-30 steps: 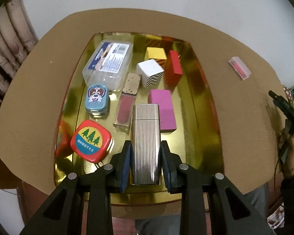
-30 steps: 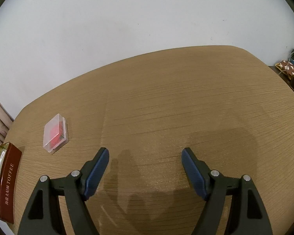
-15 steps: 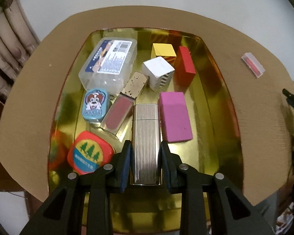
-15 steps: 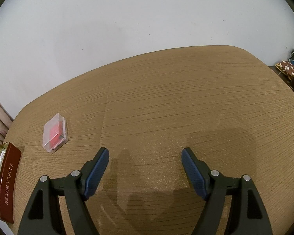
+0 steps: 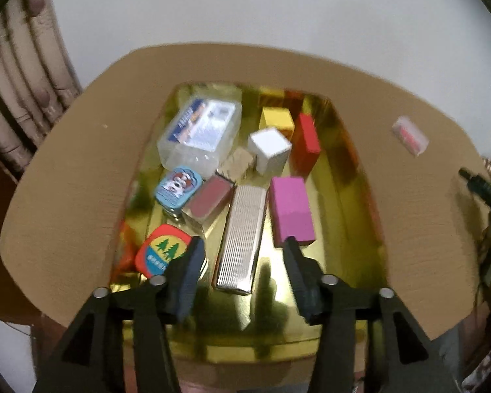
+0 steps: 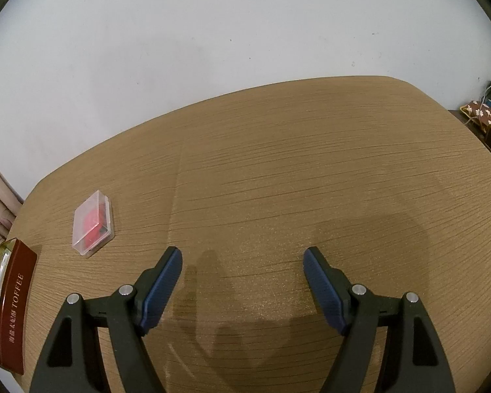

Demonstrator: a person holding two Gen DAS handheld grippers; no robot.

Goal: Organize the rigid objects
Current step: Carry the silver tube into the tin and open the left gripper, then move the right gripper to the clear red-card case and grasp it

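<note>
Wood-grain table (image 6: 294, 180) under a plain white wall, and one clear plastic case (image 6: 92, 227) with red contents lies alone, forward-left of the right gripper (image 6: 242, 281), which is spread and empty. Left gripper (image 5: 242, 262) gapes over the gold tray (image 5: 353, 177), the ribbed silver case (image 5: 240, 239) lying lengthwise between its fingers, untouched.

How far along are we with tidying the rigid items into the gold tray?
Mostly done: the gold tray holds the tins, blocks and the ribbed silver case, which lies flat between the open left gripper jaws. Nothing is in hand; the right gripper is open over bare table. Left: the small clear box with red contents, alone on the table.
</note>
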